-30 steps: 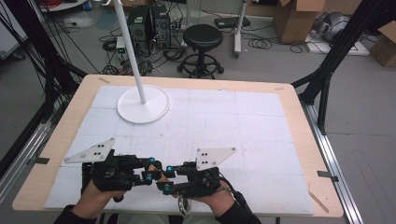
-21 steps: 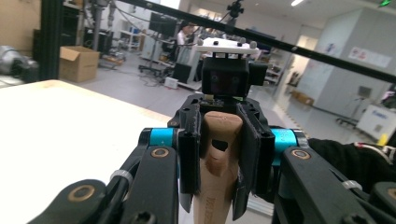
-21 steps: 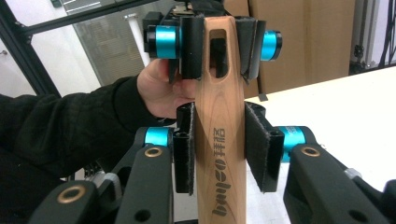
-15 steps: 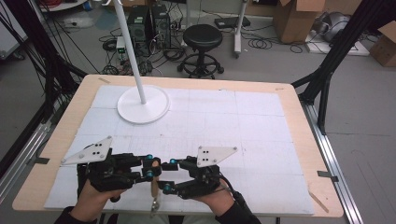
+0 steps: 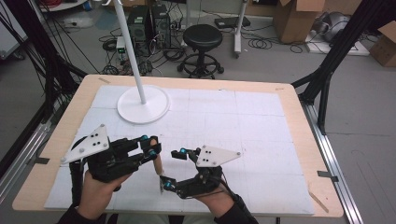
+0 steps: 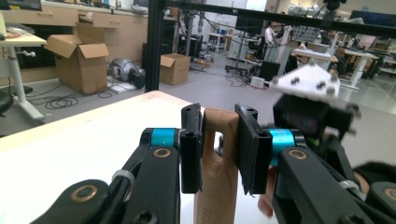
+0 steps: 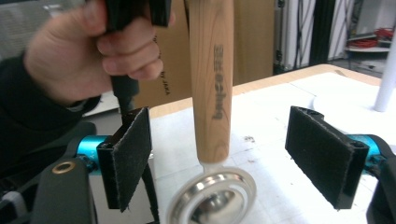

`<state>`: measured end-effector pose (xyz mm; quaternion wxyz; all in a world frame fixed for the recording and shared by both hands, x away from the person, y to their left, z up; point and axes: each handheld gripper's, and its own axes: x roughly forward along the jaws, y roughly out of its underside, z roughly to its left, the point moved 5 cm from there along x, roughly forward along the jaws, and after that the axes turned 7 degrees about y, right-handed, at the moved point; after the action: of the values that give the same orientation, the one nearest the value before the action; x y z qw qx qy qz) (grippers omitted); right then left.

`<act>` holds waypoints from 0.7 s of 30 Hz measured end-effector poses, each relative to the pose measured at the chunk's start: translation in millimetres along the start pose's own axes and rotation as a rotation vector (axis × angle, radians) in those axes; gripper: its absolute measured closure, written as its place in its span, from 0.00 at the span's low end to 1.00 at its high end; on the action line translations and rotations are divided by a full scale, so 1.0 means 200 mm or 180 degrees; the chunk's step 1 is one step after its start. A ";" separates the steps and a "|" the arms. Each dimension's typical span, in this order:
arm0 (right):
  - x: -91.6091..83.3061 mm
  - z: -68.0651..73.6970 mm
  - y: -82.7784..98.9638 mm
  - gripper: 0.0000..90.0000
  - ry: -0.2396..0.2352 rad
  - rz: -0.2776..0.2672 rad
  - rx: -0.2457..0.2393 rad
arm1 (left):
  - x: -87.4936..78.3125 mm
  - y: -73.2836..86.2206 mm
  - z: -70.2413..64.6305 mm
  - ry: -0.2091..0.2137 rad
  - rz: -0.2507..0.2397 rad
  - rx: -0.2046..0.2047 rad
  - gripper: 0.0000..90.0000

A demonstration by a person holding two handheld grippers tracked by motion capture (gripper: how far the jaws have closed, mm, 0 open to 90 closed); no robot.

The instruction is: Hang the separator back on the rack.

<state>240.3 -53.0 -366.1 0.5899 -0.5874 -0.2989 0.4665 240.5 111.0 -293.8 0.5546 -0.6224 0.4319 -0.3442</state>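
The lower end of the wooden-handled tool with a round metal ring head (image 7: 212,140) runs off the bottom of the right gripper view, so I cannot tell what kind of head it carries, and the print on its handle is too blurred to read. The left gripper (image 5: 150,147), held in the person's left hand (image 5: 95,193) near the bench's front edge, is tilted up and reaches toward the middle; its black pads are clamped on both sides of the handle's upper part, which has a slot through it. The tool hangs upright from that grip, its metal head low over the white mat (image 5: 224,116). The right gripper (image 5: 170,169) lies level just beside it, pointing leftward; its jaws have just been opening and stand wide apart, the handle between them untouched. Toward the bench's far left corner stands a white pole on a round white base (image 5: 142,103).
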 end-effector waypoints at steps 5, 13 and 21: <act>0.02 0.02 0.01 0.31 0.0102 0.0056 -0.0091 | 0.07 -0.03 -0.03 -0.0110 0.0027 0.0099 0.81; 0.02 0.00 0.02 0.55 0.0577 0.0128 -0.0130 | 0.16 -0.04 -0.09 -0.0244 0.0002 0.0146 0.81; -0.01 0.00 0.00 0.77 0.0705 0.0121 -0.0090 | 0.16 -0.05 -0.09 -0.0314 -0.0062 0.0068 0.81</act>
<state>239.8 -56.0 -366.0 0.6020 -0.6492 -0.2271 0.4056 238.1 74.0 -282.4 0.5785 -0.6369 0.3942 -0.3230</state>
